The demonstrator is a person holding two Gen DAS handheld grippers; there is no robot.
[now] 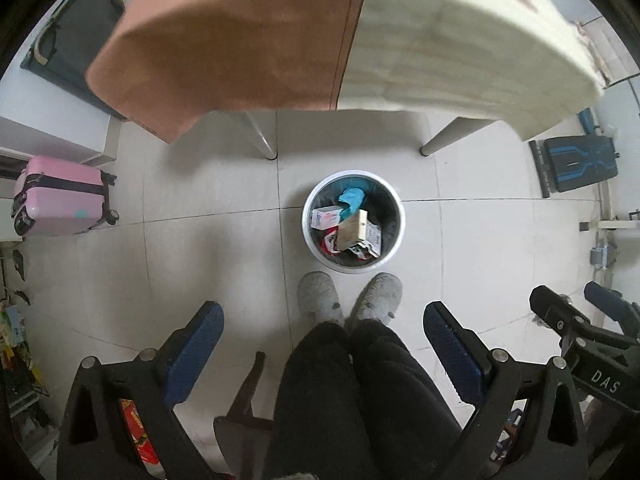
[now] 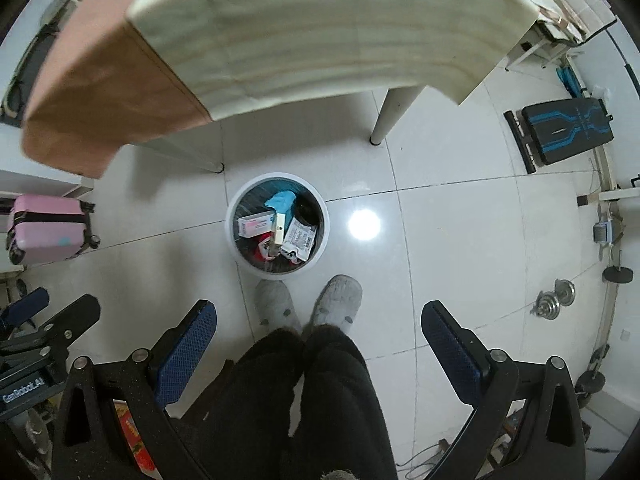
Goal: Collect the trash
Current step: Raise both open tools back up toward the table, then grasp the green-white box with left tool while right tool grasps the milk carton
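A white round trash bin [image 1: 394, 240] stands on the tiled floor below both grippers, also in the right wrist view [image 2: 324, 236]. It holds several pieces of trash: a pink and white box [image 1: 326, 218], a beige box [image 1: 354, 230], a crumpled blue item [image 1: 352, 198] and printed wrappers [image 2: 298, 240]. My left gripper [image 1: 322, 324] is open and empty, high above the floor. My right gripper [image 2: 318, 322] is open and empty, beside the left. Each gripper shows at the edge of the other's view.
A table with a pink cloth [image 1: 224, 44] and a cream cloth [image 1: 460, 40] overhangs the bin at the top. The person's grey slippers [image 1: 320, 294] and black-clad legs stand just before the bin. A pink suitcase [image 1: 60, 196] is left, a black-blue exercise bench [image 2: 568, 128] and dumbbells [image 2: 556, 300] right.
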